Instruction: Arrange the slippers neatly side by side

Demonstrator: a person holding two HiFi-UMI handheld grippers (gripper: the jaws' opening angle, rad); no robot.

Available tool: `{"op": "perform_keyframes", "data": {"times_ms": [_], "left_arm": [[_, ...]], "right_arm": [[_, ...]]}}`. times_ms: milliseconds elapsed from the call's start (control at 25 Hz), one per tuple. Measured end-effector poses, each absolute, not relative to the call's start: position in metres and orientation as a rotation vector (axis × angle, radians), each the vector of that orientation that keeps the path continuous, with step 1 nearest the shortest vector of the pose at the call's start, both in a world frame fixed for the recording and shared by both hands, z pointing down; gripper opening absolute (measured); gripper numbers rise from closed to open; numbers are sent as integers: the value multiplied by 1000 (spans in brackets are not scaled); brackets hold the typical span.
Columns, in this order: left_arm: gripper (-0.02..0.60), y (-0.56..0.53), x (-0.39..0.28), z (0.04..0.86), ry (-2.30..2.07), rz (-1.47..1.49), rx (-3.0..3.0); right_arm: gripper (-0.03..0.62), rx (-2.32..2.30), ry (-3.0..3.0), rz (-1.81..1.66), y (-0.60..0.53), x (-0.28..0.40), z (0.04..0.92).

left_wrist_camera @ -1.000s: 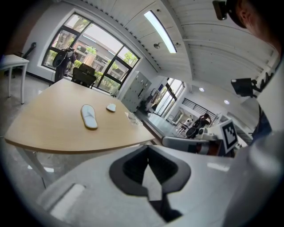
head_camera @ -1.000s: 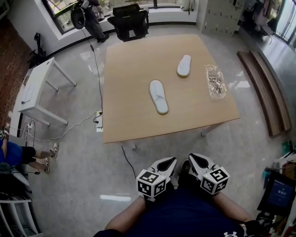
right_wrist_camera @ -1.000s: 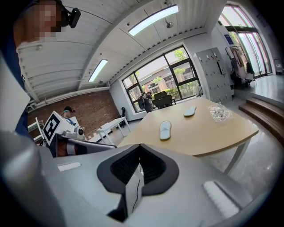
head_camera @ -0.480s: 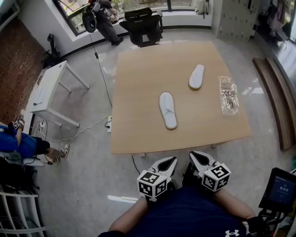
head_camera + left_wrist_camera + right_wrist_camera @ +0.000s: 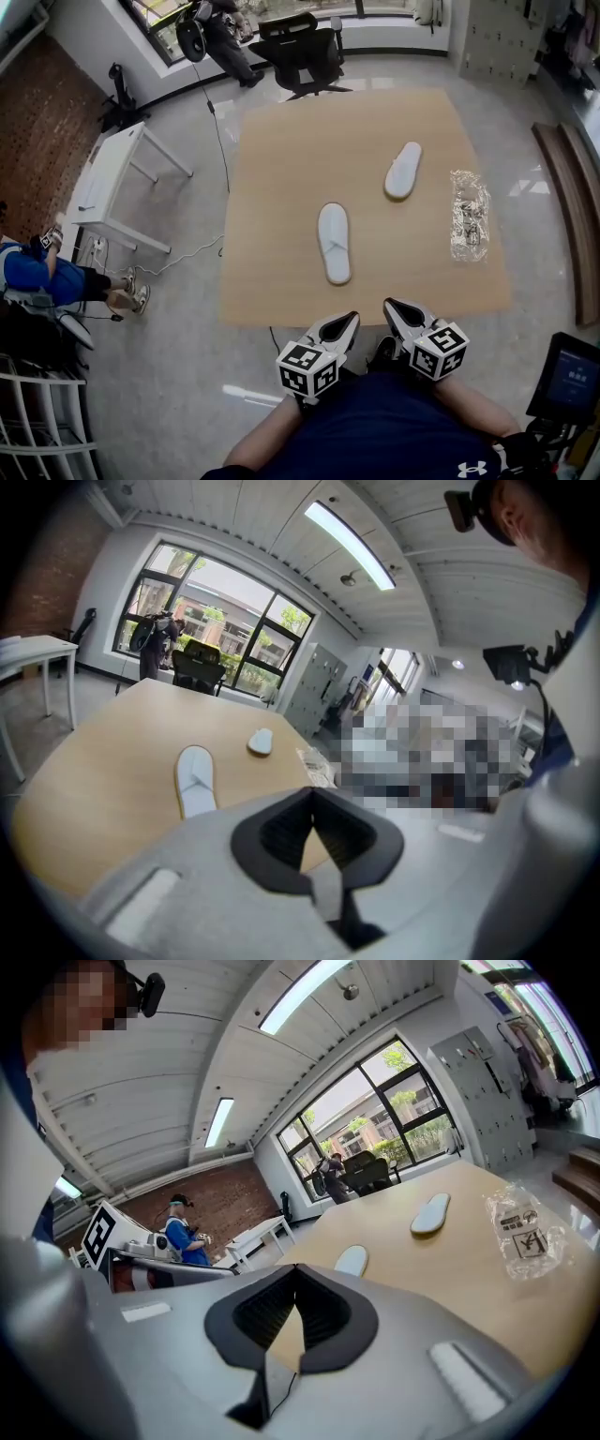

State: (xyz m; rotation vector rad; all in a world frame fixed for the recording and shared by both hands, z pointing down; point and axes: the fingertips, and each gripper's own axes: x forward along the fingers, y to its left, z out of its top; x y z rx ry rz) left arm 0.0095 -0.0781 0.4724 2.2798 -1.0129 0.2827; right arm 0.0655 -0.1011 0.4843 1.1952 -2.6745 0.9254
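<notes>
Two white slippers lie apart on the wooden table (image 5: 281, 197). The nearer slipper (image 5: 334, 242) (image 5: 194, 778) (image 5: 352, 1260) lies face up, lengthwise, near the table's middle. The farther slipper (image 5: 403, 170) (image 5: 261, 742) (image 5: 430, 1213) lies sole up, angled, toward the back right. My left gripper (image 5: 350, 322) (image 5: 312, 795) and right gripper (image 5: 389, 307) (image 5: 296, 1271) are both shut and empty. They are held close to my body just off the table's near edge, jaw tips pointing at the table.
A crinkled clear plastic bag (image 5: 468, 226) (image 5: 521, 1224) lies near the table's right edge. A black office chair (image 5: 302, 47) stands behind the table with a person beside it. A white side table (image 5: 108, 183) stands left, and a seated person (image 5: 37, 277) is at far left.
The head view has shifted so the table sits closer and lower in frame. Both grippers stay shut in front of my body; the slippers have not moved on the table.
</notes>
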Motion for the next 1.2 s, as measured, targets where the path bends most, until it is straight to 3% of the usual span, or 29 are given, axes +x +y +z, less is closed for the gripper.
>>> {"op": "perform_keyframes", "data": {"times_ms": [640,1080,1200], "left_arm": [[3,-128,13,472,-955,287,2274],[3,-201,-27,482,-876,247,2292],[3,-211,-39,495,-867,272,2279]], "right_arm": [[11,1271,-2603,1024,-141,74,496],[12,1362,-2505,984,-201,44,502],[77,1338,-2482,937,-210,38,508]]}}
